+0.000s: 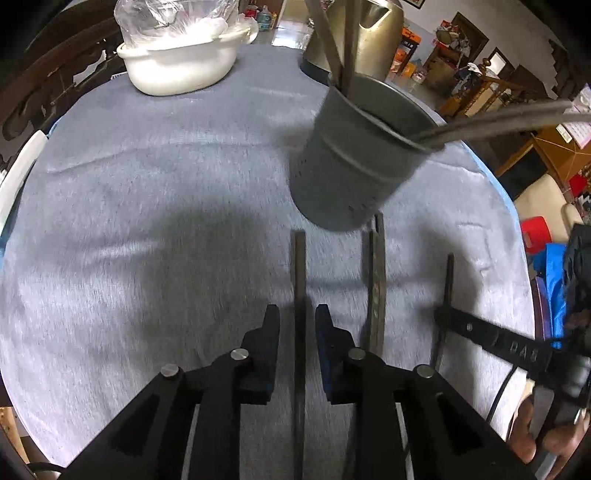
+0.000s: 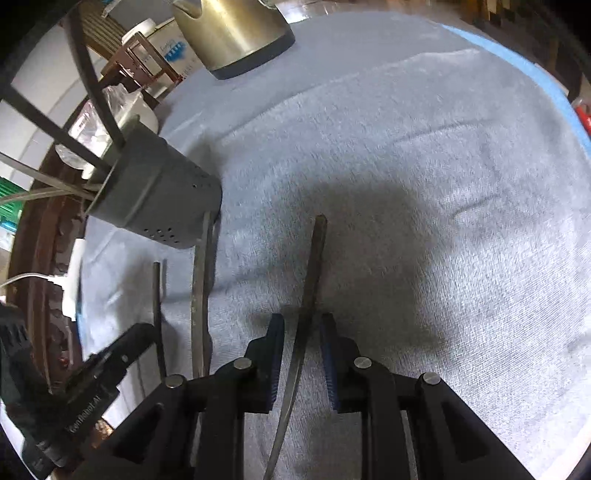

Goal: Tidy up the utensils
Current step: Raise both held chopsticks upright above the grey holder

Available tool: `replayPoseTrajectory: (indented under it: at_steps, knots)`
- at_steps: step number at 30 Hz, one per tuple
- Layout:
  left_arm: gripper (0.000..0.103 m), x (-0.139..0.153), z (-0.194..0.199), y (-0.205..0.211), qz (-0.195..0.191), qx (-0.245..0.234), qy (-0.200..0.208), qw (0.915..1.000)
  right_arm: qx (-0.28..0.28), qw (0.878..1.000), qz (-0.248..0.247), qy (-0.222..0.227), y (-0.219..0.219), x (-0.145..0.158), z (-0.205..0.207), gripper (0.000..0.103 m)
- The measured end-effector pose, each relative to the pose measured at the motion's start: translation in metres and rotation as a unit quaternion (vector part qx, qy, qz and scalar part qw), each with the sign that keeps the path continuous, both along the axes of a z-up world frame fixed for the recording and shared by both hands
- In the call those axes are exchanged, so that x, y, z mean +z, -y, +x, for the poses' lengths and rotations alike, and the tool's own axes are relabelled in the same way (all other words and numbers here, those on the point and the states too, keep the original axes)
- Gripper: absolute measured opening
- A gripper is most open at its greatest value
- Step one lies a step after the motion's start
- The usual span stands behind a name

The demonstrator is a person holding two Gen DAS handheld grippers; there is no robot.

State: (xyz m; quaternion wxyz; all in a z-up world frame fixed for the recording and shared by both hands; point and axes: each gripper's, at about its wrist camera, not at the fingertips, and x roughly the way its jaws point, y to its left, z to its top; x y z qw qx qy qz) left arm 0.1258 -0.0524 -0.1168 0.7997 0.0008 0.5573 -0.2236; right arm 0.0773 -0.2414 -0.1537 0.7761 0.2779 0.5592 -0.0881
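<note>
Between the fingers of my left claw (image 1: pixel 297 314) a flat handle (image 1: pixel 299 266) is lying on the grey cloth (image 1: pixel 147 221). Its long axis is running straight ahead from the jaws. The jaws are standing narrow, with a strip of cloth showing on each side of the handle, so I am judging the pads not to be pressing.

My right claw (image 2: pixel 303 321) is straddling a second handle (image 2: pixel 317 251) the same way, also pointing forward. Its jaws are narrow too, but the handle is curving back under the claw, and I cannot tell whether the pads are biting.

A third utensil (image 1: pixel 376 280) is lying loose between the two claws, parallel to the others, with its far end almost at the foot of the grey holder (image 1: pixel 354 166).

The holder is standing ahead and to the right of the left claw, and ahead and to the left of the right one. Several utensils are already leaning out of it. The left claw is looking the nearer of the two. I am judging the next move to be a lift and a tip-up, carrying each handle forward and inward over the rim.

Beyond the holder a metal kettle (image 1: pixel 373 22) and a white bowl (image 1: pixel 177 62) are sitting at the far edge.
</note>
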Motion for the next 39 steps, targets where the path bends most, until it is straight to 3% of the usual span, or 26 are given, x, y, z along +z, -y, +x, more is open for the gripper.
replayPoseTrajectory:
  at_steps: [5,6,7,11,12,13,14,17,27,39]
  knots:
    - [0.023,-0.002,0.02,0.011,0.008,-0.005,0.0,1.0,0.019,0.999,-0.046,-0.015,-0.013,0.002,0.013,0.021]
    - [0.023,-0.005,0.024,0.014,0.013,-0.009,-0.001,0.9999,0.028,0.998,-0.062,-0.016,-0.018,0.003,0.015,0.017]
    - [0.023,-0.007,0.026,0.017,0.016,-0.011,0.001,0.9998,0.035,0.997,-0.064,-0.012,-0.021,0.003,0.016,0.01]
    - [0.023,-0.011,0.031,0.023,0.01,-0.021,-0.001,0.9997,0.06,0.996,-0.06,0.009,-0.028,0.003,0.016,0.008]
    - [0.021,-0.011,0.032,0.024,0.011,-0.024,0.002,0.9997,0.064,0.997,-0.049,0.015,-0.027,0.003,0.015,0.008]
    - [0.01,-0.012,0.031,0.025,0.011,-0.025,0.003,0.9996,0.064,0.997,-0.042,0.018,-0.026,0.002,0.013,0.008]
    - [0.007,-0.012,0.032,0.024,0.009,-0.025,0.003,0.9996,0.064,0.997,-0.041,0.023,-0.024,0.003,0.012,0.007]
    - [0.006,-0.007,0.029,0.017,0.0,-0.015,0.013,0.9998,0.067,0.996,-0.02,0.057,-0.019,0.012,0.006,0.007]
    - [0.006,0.065,-0.007,-0.013,-0.056,0.002,0.113,0.992,0.08,0.981,0.009,0.179,-0.009,0.054,-0.016,0.007]
    - [0.006,0.167,-0.052,-0.045,-0.103,0.02,0.256,0.9608,0.114,0.945,-0.037,0.304,-0.033,0.123,-0.039,0.007]
